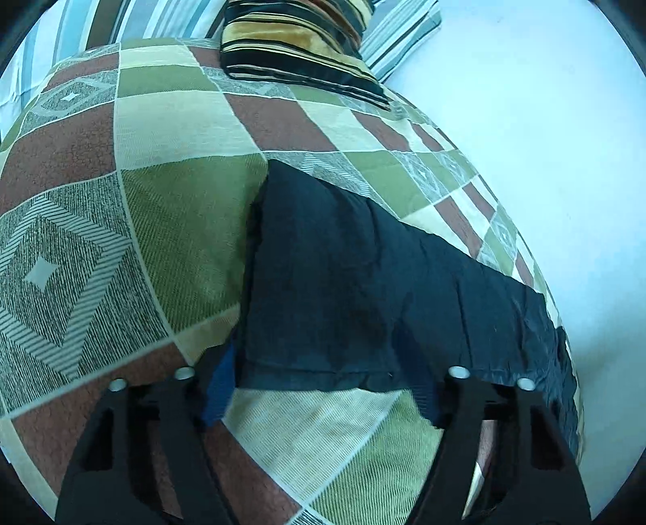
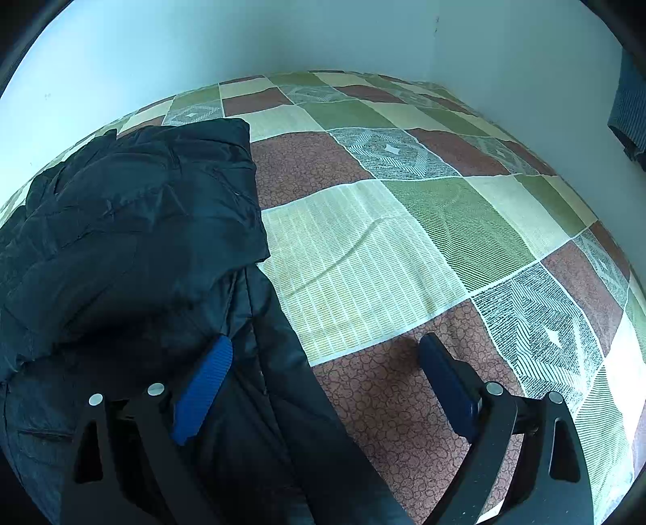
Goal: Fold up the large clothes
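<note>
A black padded jacket lies on a patchwork quilt that covers a bed. My left gripper hovers at the jacket's near hem. Its blue pads stand wide apart with the hem edge between them, and I see no pad pressing the cloth. In the right wrist view the jacket is bunched and doubled over at the left. My right gripper is open. Its left pad is over the jacket, while the other finger is over bare quilt.
A black and gold striped cushion sits at the head of the bed, with striped bedding behind it. A white wall runs along the bed's far side. Blue cloth hangs at the right edge.
</note>
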A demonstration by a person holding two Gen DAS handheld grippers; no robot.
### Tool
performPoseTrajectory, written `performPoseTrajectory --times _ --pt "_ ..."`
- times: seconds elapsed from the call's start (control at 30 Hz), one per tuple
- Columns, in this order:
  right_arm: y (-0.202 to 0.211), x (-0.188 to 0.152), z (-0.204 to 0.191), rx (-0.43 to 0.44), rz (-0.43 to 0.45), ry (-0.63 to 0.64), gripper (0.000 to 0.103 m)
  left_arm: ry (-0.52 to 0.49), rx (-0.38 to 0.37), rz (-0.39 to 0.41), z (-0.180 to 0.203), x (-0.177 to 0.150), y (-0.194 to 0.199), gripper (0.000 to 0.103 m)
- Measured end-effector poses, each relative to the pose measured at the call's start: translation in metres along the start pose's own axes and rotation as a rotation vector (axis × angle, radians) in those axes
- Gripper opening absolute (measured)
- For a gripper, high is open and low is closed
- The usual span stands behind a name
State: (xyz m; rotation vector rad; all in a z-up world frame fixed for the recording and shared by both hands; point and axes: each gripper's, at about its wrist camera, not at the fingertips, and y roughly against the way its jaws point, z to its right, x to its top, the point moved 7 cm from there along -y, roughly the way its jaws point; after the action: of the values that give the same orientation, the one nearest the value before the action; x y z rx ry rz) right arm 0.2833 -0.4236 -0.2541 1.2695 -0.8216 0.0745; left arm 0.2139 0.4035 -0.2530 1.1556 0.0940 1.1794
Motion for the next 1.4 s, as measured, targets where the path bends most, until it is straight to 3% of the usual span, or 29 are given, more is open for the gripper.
performPoseTrajectory --times 0.07,0.2,0.33,0.57,0.7,0.87,1.1,1.4 --pt "0.000 0.000 0.000 0.000 0.000 0.000 0.092 0.000 0.016 -0.001 -0.003 0.002 0.000 0.054" --pt "0.000 0.000 0.000 0.000 0.001 0.001 0.092 -0.028 0.030 -0.011 -0.006 0.002 -0.001 0.017" --pt "0.000 0.000 0.000 0.001 0.001 0.000 0.092 -0.066 0.056 0.004 0.001 0.005 0.005 0.009" --pt "0.000 0.000 0.001 0.009 0.001 -0.005 0.092 -0.204 0.031 0.088 0.059 0.010 0.037 0.008" --pt "0.000 0.001 0.001 0.022 0.002 -0.004 0.092 -0.310 -0.062 0.114 0.125 0.003 0.056 0.007" --pt "-0.001 0.001 0.002 0.033 0.001 -0.016 0.092 -0.457 -0.173 0.100 0.222 -0.027 0.062 0.007" --pt "-0.001 0.001 0.001 0.038 0.000 -0.022 0.092 -0.668 -0.338 0.034 0.362 -0.111 0.056 0.007" --pt "-0.002 0.000 0.001 0.047 0.000 -0.031 0.092 -0.859 -0.413 -0.117 0.468 -0.240 0.015 0.007"
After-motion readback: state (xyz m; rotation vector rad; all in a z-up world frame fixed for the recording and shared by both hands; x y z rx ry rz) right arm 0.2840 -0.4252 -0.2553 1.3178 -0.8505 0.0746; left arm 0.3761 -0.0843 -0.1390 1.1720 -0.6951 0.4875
